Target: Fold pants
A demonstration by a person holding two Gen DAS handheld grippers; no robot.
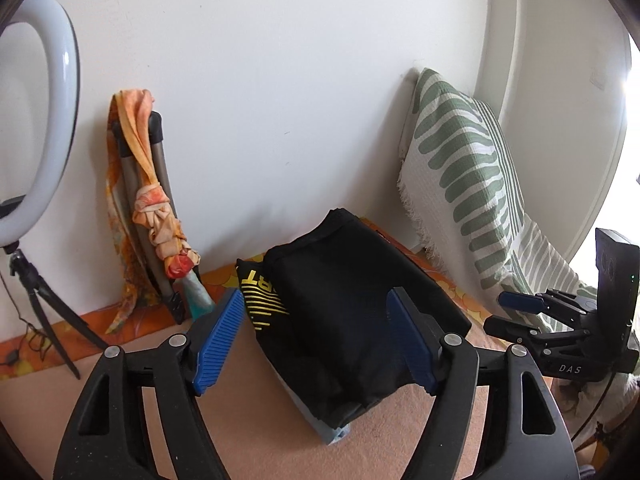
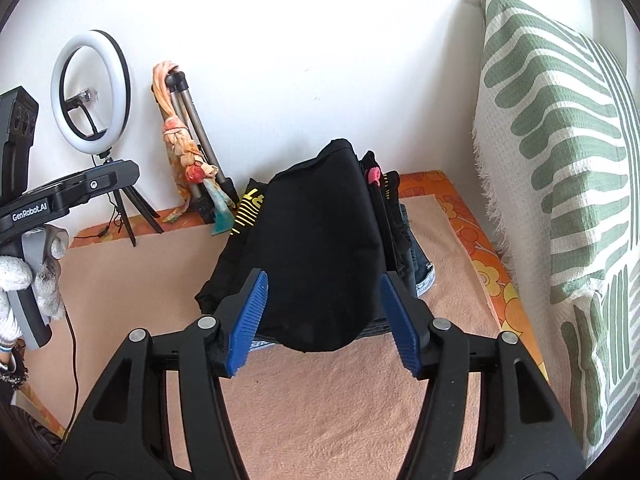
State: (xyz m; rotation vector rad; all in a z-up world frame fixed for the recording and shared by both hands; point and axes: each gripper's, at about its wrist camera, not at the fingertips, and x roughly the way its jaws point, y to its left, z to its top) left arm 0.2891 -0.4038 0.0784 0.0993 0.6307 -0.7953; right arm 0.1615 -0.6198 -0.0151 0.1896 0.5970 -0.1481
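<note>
A folded pair of black pants (image 1: 348,308) lies on top of a stack of folded clothes on the peach blanket; it also shows in the right wrist view (image 2: 316,248). Under it are a black garment with yellow print (image 1: 260,300) and blue denim (image 2: 420,268). My left gripper (image 1: 316,340) is open and empty, just in front of the stack. My right gripper (image 2: 320,320) is open and empty, its blue pads (image 2: 248,320) either side of the stack's near edge. The right gripper also appears at the right of the left wrist view (image 1: 520,304).
A green-and-white patterned cushion (image 2: 560,160) leans on the wall at the right. A ring light on a tripod (image 2: 94,88) and a second tripod wrapped in an orange scarf (image 1: 156,208) stand at the back left. The orange flowered sheet (image 2: 480,248) borders the peach blanket (image 2: 320,400).
</note>
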